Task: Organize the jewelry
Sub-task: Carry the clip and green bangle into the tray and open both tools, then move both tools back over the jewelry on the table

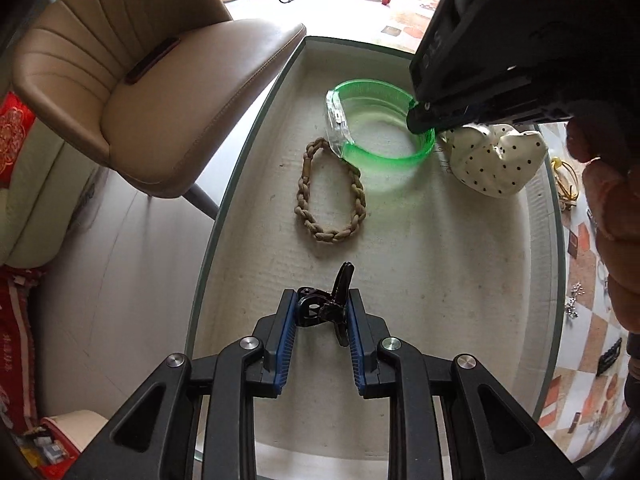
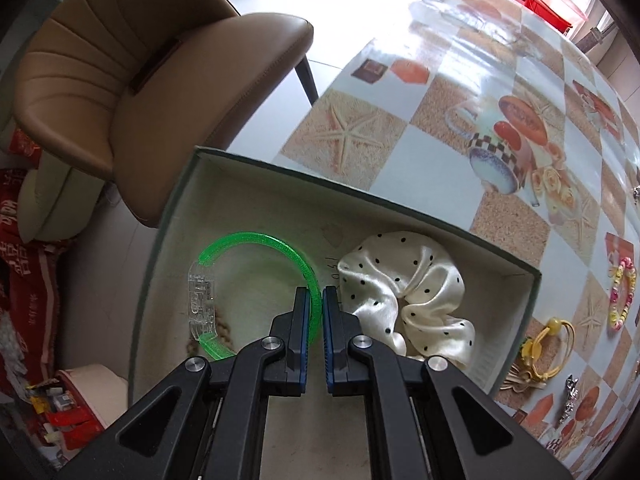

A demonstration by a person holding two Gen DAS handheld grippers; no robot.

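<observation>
Green bangle (image 2: 304, 264) pinched by right claw (image 2: 316, 304) — left claw (image 1: 322, 312) grips black clip (image 1: 330, 308).

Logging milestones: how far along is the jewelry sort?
Done: braided bracelet and polka-dot scrunchie lie in the box. In hand: right gripper pinches the green bangle inside the box; left gripper holds a black hair clip. Left: yellow hair tie, bead bracelet and small metal pieces on the table.

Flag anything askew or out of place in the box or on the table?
Mostly tidy. The green bracelet lies partly over the braided bracelet in the box, with the right gripper shut on its band. A yellow hair tie and a bead bracelet sit outside on the table.
</observation>
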